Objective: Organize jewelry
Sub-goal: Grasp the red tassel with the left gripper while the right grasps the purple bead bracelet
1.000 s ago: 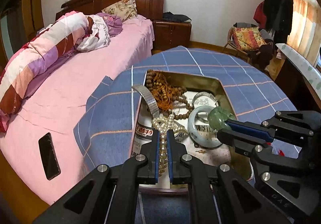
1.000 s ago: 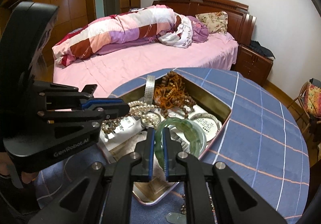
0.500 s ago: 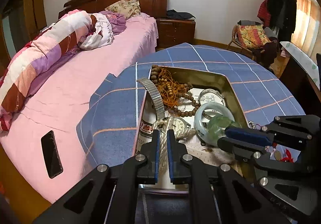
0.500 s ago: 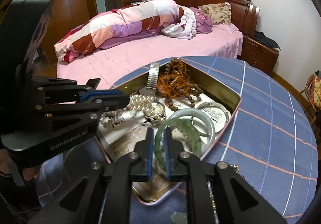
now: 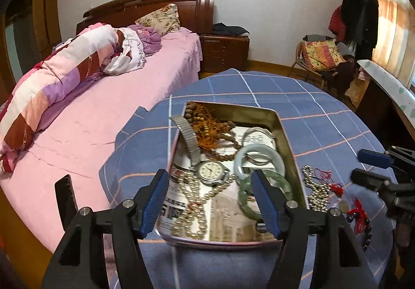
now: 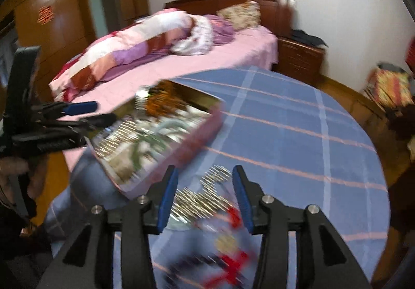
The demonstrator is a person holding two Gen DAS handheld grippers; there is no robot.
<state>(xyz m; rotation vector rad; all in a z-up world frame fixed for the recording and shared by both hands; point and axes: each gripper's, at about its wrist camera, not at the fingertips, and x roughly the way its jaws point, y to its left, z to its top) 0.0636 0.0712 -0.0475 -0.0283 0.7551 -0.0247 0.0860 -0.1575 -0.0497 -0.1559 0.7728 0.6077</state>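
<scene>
A metal tray (image 5: 295, 169) on the blue checked cloth holds a pearl necklace (image 5: 192, 198), a watch (image 5: 210, 171), a pale bangle (image 5: 278, 159), a green bangle (image 5: 284, 181) and brown bead strands (image 5: 207, 128). My left gripper (image 5: 208, 180) hangs above the tray's near end. Its jaws are opening wide, and the pearls lie loose below them. My right gripper (image 6: 205, 175) has opening jaws with nothing pressed between them. It hovers over a shiny bead strand (image 6: 202, 198) on the cloth right of the tray (image 6: 181, 143). That view is blurred.
More loose pieces lie on the cloth right of the tray: a bead strand (image 5: 316, 193) and red cords (image 5: 359, 213). A pink bed (image 5: 103, 112) with a phone (image 5: 66, 195) on it borders the table's left. A chair (image 5: 321, 58) stands at the far right.
The left gripper let go of the pearl necklace, which now lies in the tray, and opened wide. The right gripper released the green bangle into the tray and swung right over the cloth.
</scene>
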